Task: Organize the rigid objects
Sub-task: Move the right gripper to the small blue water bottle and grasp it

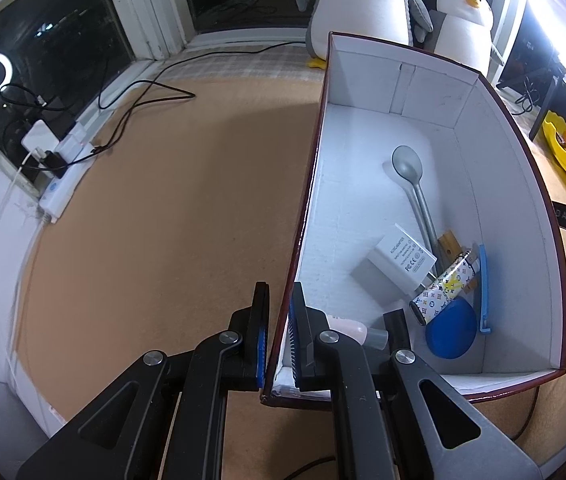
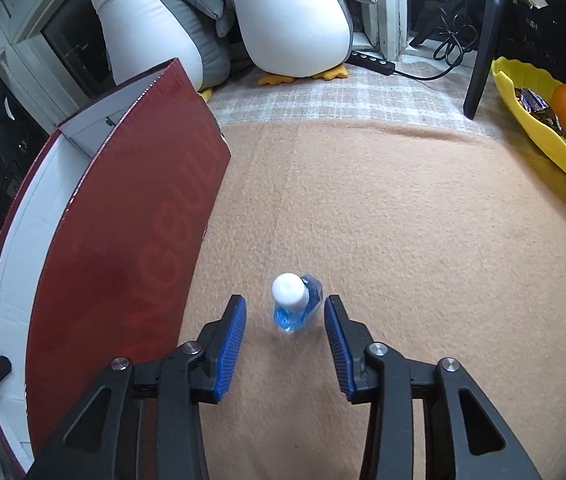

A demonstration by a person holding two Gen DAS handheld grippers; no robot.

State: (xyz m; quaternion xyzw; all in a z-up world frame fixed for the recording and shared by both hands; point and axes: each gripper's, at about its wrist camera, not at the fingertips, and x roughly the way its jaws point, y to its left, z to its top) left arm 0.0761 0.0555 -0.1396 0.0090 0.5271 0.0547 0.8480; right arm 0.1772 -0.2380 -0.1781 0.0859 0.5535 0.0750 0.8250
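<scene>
Small blue bottle [image 2: 294, 305] stands between the right fingers [image 2: 230, 347] — untouched.

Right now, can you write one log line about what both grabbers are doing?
left gripper: shut on box wall | right gripper: open around small blue bottle, pads not touching | stage: about to grasp

A tan fleece blanket [image 2: 403, 240] covers the surface. A small blue bottle with a white cap [image 2: 295, 304] stands on it between the right tongs' blue pads; a dark-red, white-lined cardboard box [image 2: 131, 240] sits to their left, a yellow plastic fruit bowl [image 2: 539, 136] far right.
</scene>
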